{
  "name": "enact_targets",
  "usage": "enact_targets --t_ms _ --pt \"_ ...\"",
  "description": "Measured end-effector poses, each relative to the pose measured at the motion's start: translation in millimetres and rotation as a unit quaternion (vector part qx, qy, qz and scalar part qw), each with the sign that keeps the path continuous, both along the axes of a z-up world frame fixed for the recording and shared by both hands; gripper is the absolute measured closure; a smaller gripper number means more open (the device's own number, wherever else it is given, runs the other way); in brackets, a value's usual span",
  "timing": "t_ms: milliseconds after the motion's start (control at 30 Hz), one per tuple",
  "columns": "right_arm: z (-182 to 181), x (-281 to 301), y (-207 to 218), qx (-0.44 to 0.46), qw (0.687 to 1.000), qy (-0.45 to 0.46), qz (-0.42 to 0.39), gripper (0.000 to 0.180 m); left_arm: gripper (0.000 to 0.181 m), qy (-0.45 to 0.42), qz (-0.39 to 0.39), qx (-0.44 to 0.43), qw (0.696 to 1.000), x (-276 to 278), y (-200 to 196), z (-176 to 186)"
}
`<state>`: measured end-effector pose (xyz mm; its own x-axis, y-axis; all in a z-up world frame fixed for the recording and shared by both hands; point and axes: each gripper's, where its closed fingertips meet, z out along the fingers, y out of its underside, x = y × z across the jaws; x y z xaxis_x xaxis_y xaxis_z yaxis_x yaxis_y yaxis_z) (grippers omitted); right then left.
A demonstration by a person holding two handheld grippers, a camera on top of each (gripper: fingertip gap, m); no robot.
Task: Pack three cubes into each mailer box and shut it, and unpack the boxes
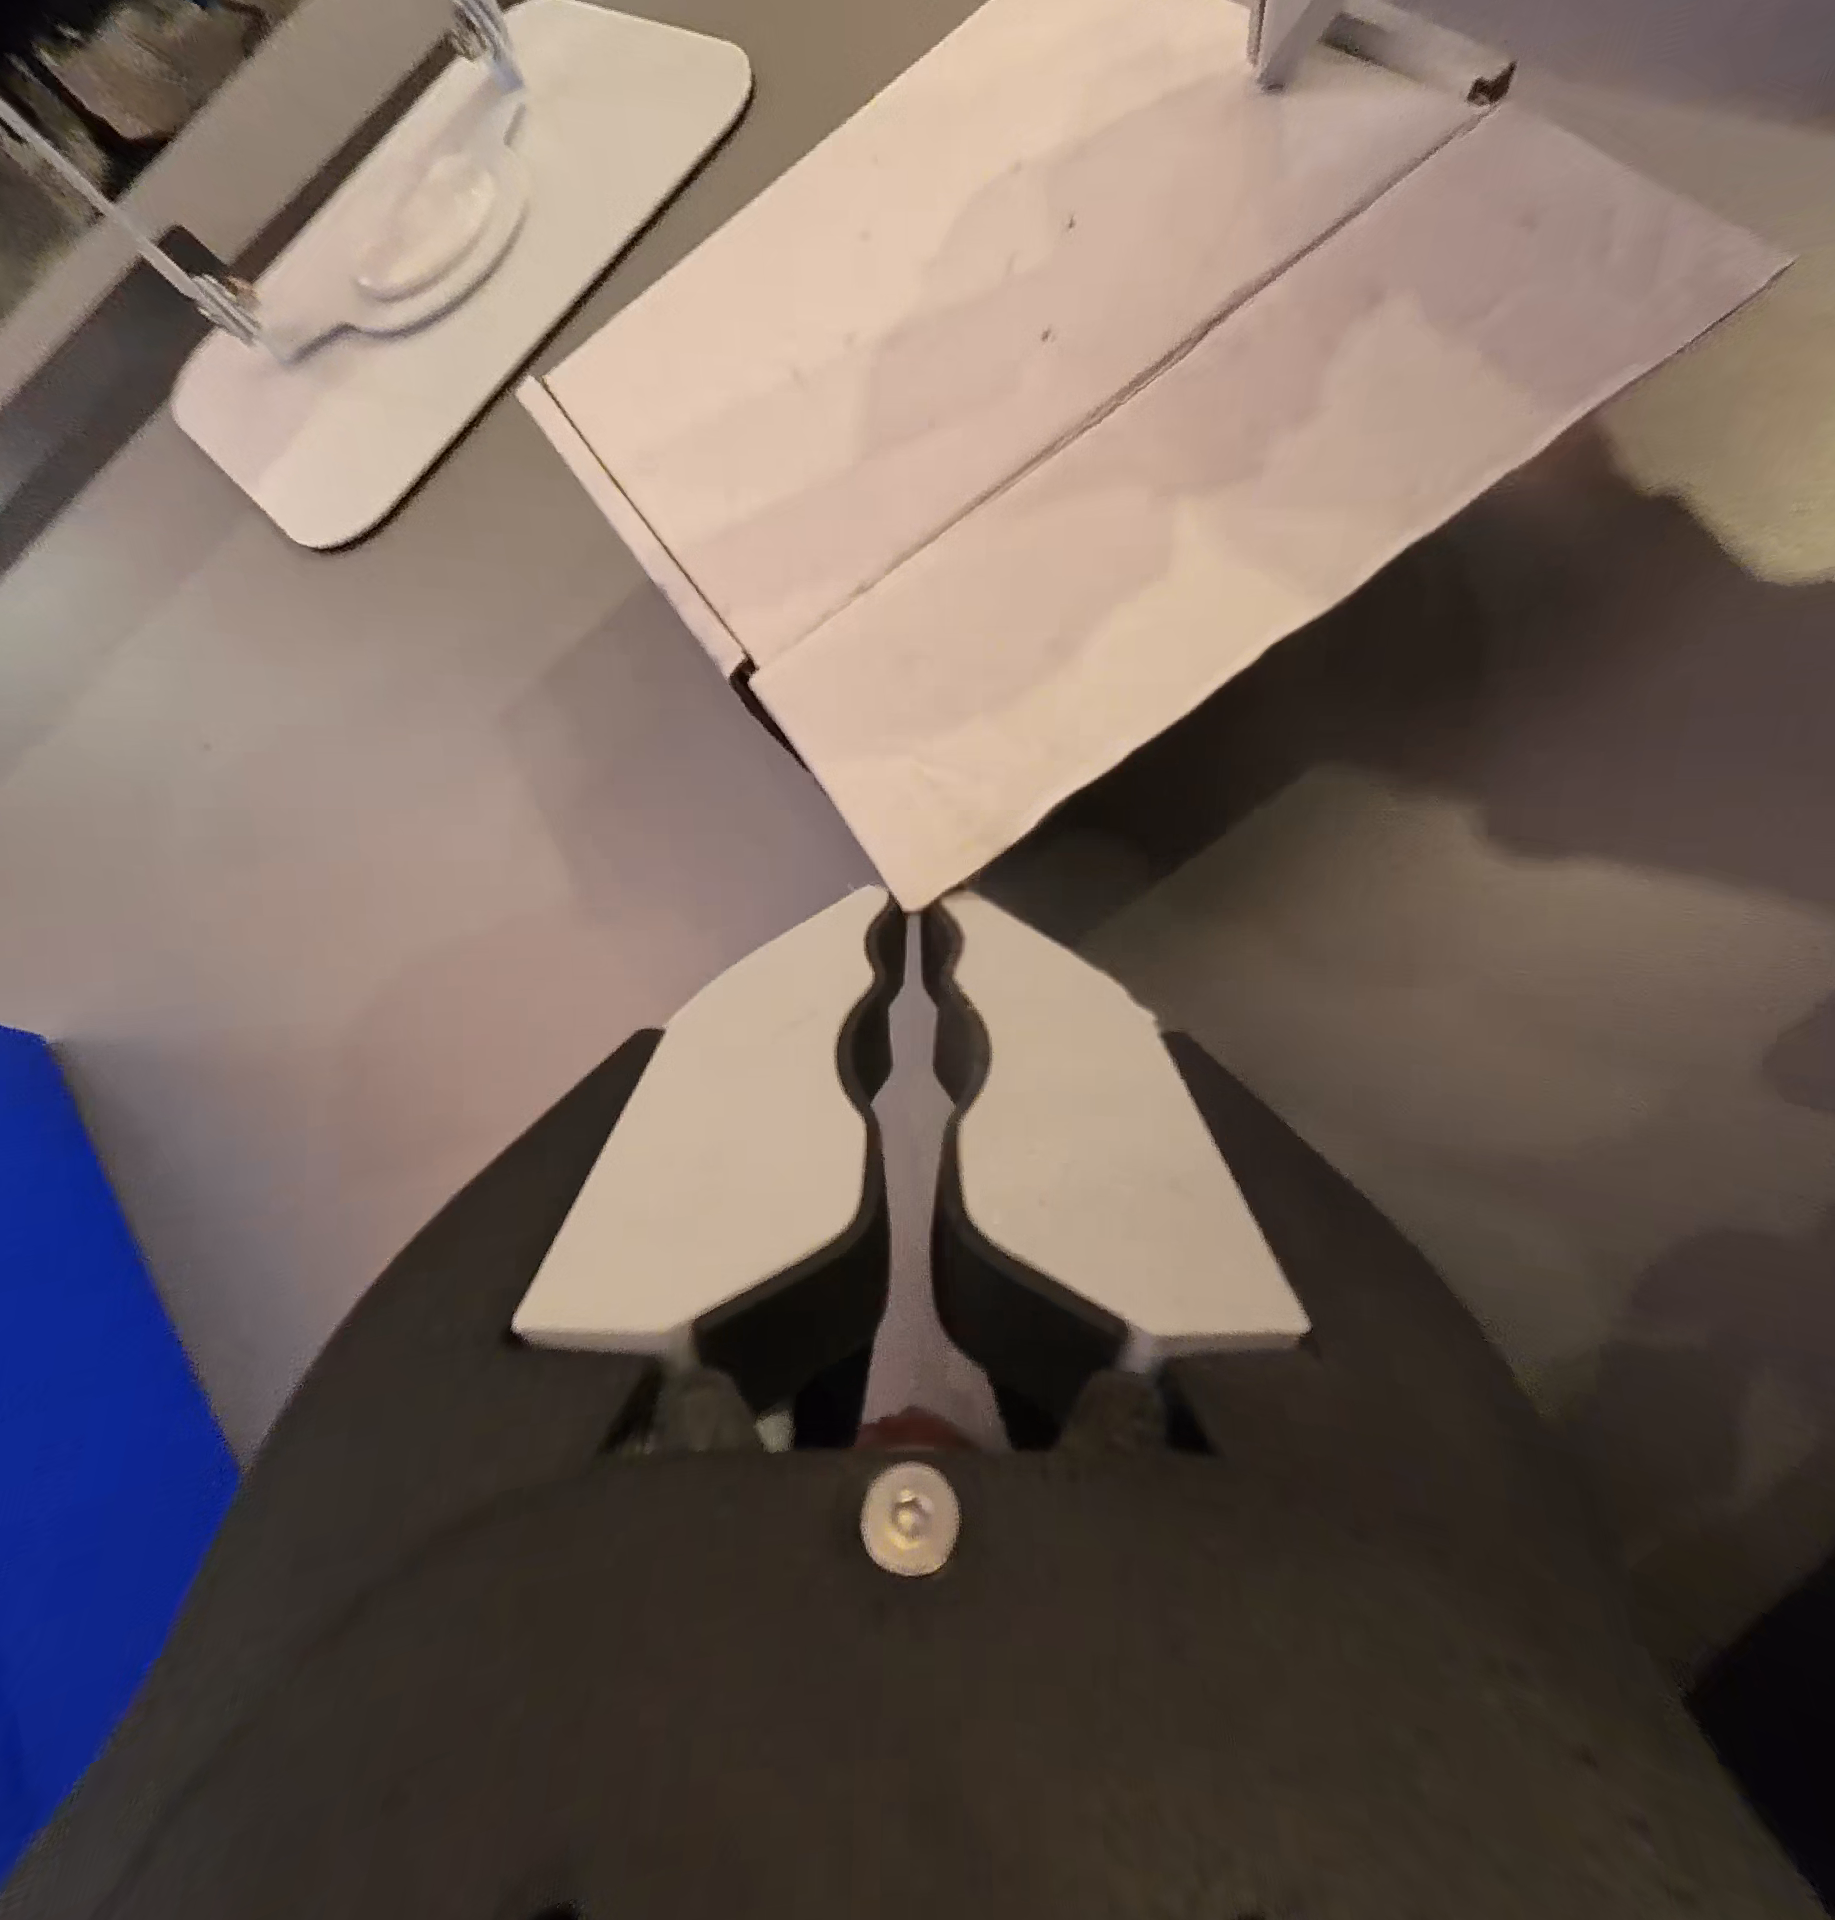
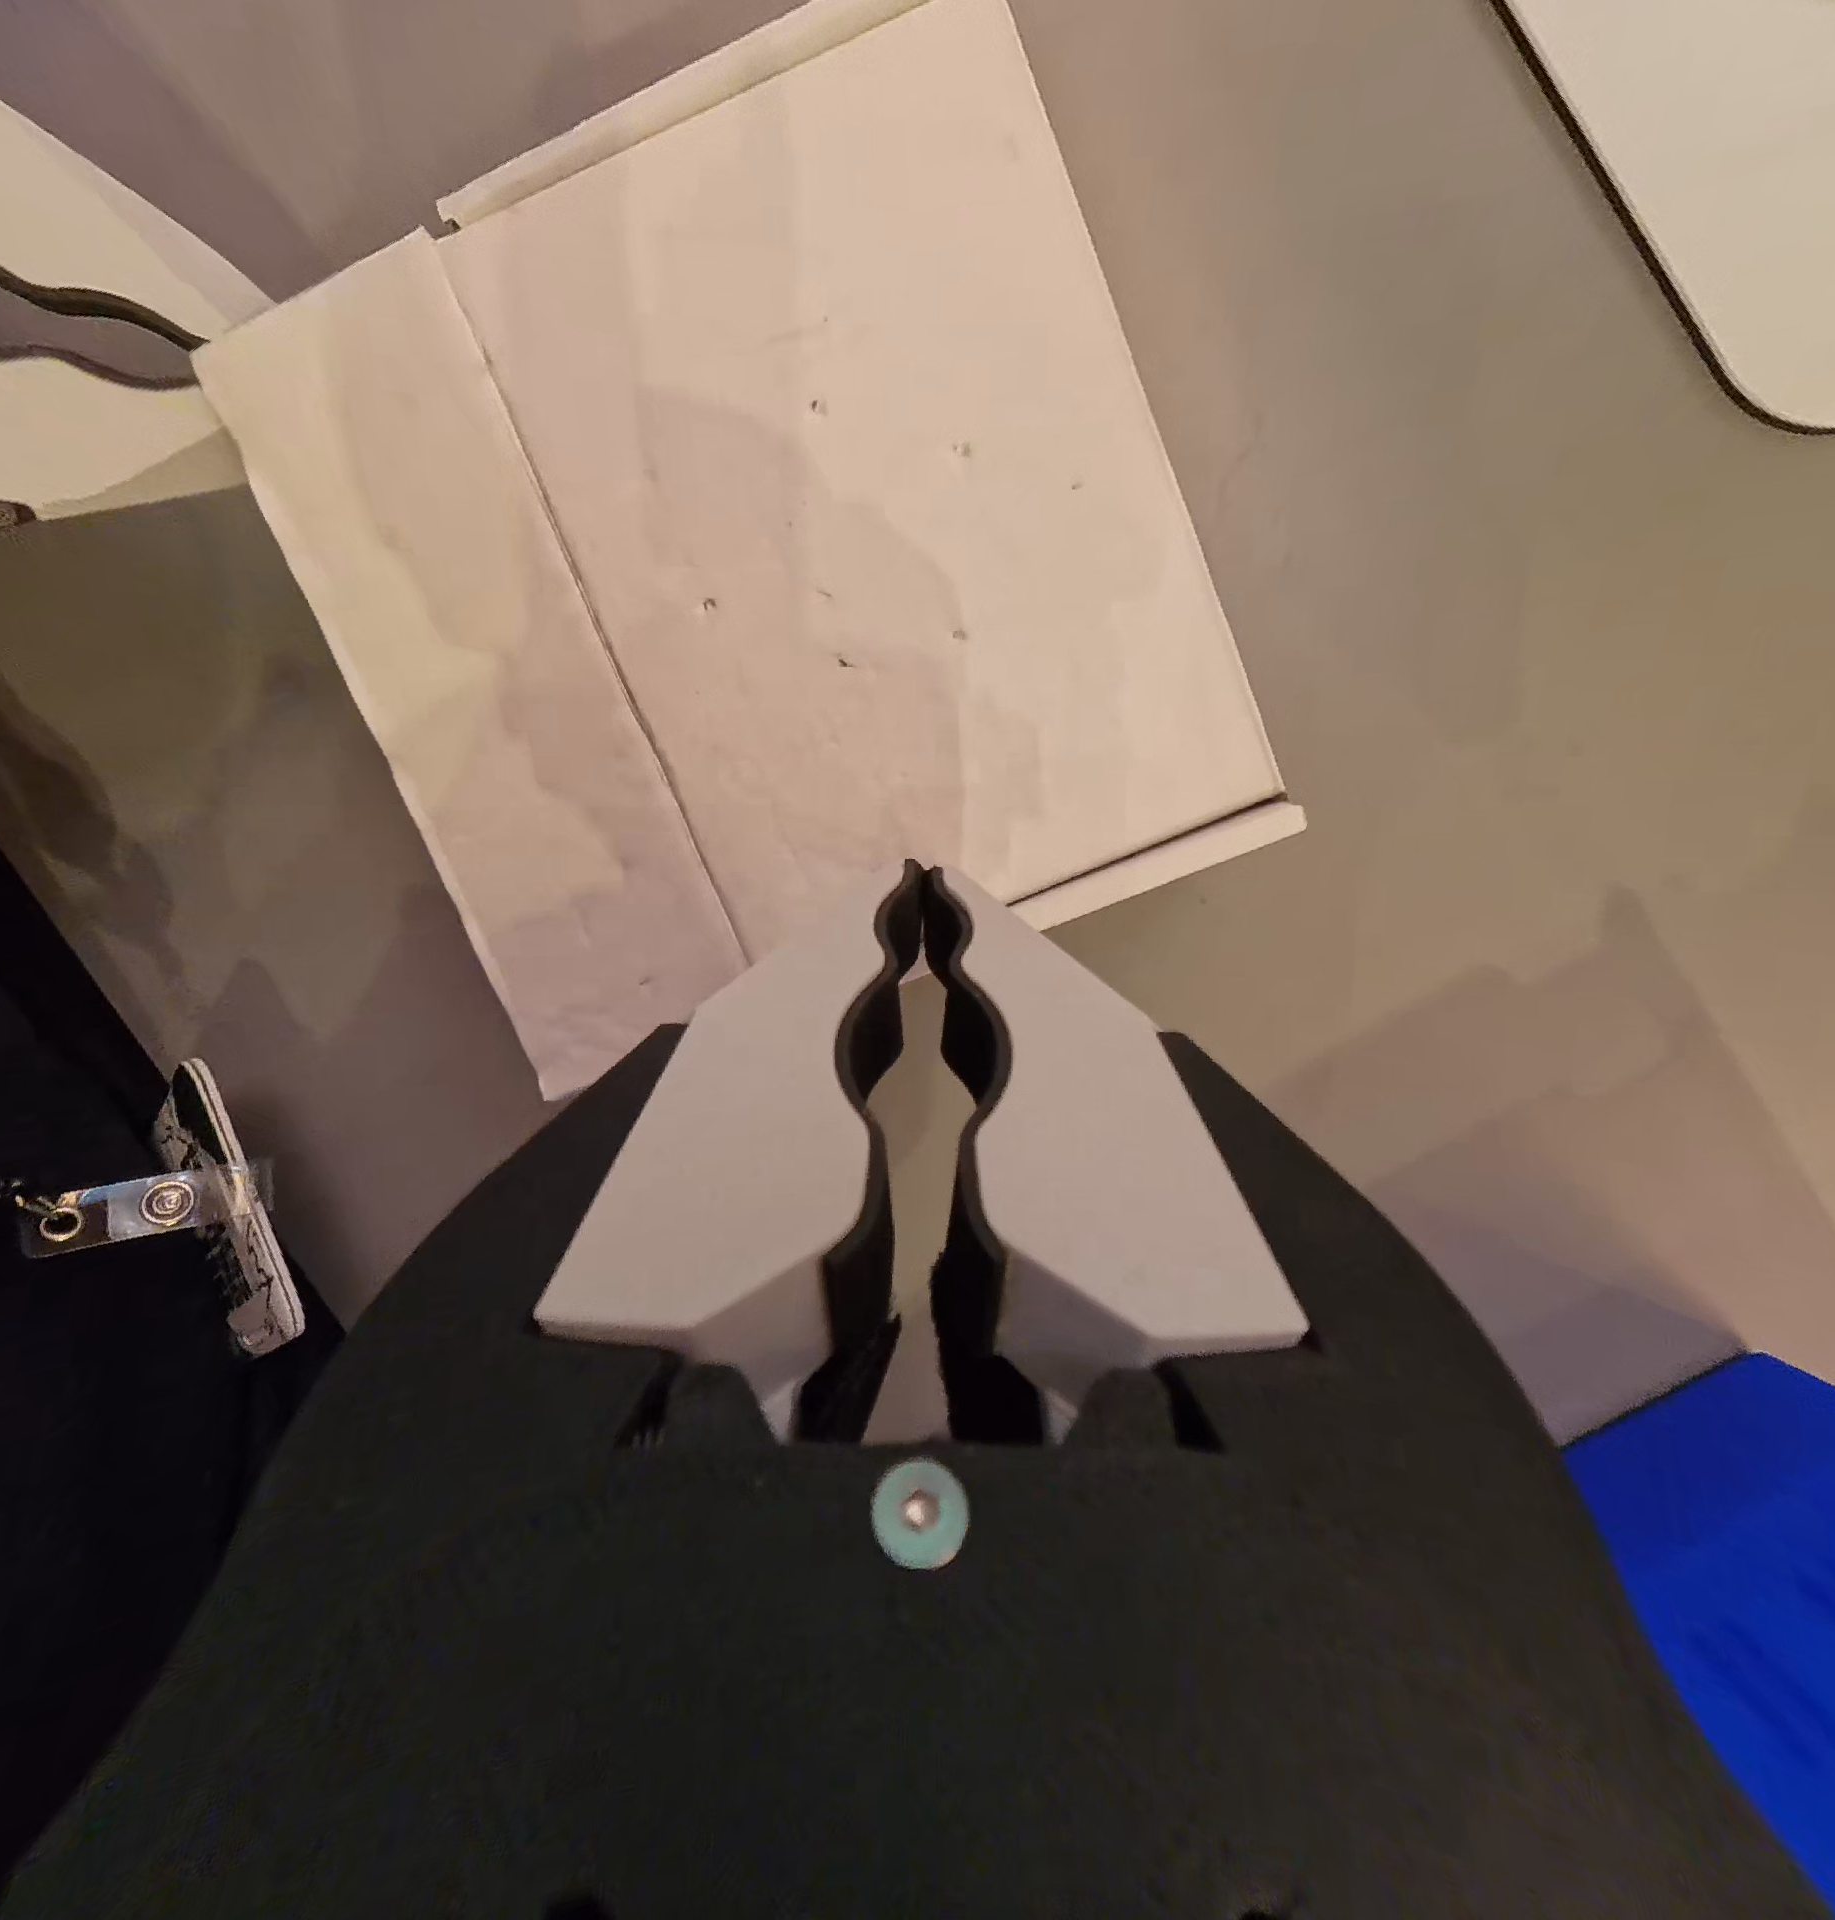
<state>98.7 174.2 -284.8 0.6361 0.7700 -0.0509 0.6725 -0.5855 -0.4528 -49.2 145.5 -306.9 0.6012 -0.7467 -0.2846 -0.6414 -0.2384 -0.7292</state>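
Observation:
A white mailer box (image 1: 892,343) lies on the grey table with its lid down and its front flap (image 1: 1204,582) sticking out, raised off the table. My left gripper (image 1: 913,909) is shut on the corner of that flap; it also shows at the left edge of the right wrist view (image 2: 61,301). My right gripper (image 2: 923,873) is shut and empty, its tips over the lid (image 2: 840,499) near one side edge. It shows in the left wrist view (image 1: 1282,42) at the box's far edge. No cubes are in view.
A white stand base with a clear holder (image 1: 456,260) sits left of the box. A white board (image 2: 1723,187) lies at the top right. A blue thing (image 1: 61,1455) (image 2: 1744,1558) is close to me. A badge on a clip (image 2: 217,1205) hangs on dark clothing.

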Motion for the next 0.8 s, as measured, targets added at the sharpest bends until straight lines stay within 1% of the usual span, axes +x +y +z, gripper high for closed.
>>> enact_targets --t_ms 100,233,333,567,633,800 --pt "0 0 0 0.0 1.0 0.0 -0.001 0.18 0.181 0.012 0.006 0.036 0.999 -4 3 6" --pt "0 0 0 0.0 1.0 0.001 -0.001 0.18 0.181 -0.012 0.006 -0.008 1.0 -2 3 -3" --pt "0 -1 0 0.0 1.0 0.002 -0.001 0.18 0.181 0.002 0.01 0.001 1.0 -3 6 -4" --pt "0 -1 0 0.0 1.0 0.004 0.0 0.18 0.181 0.021 0.003 -0.032 0.999 -2 10 -18" --pt "0 -1 0 0.0 1.0 0.005 0.0 0.18 0.181 0.022 -0.004 -0.055 0.998 -1 11 -24" --pt "0 0 0 0.001 1.0 0.006 -0.001 0.18 0.181 -0.011 -0.02 -0.073 0.997 3 9 -19"
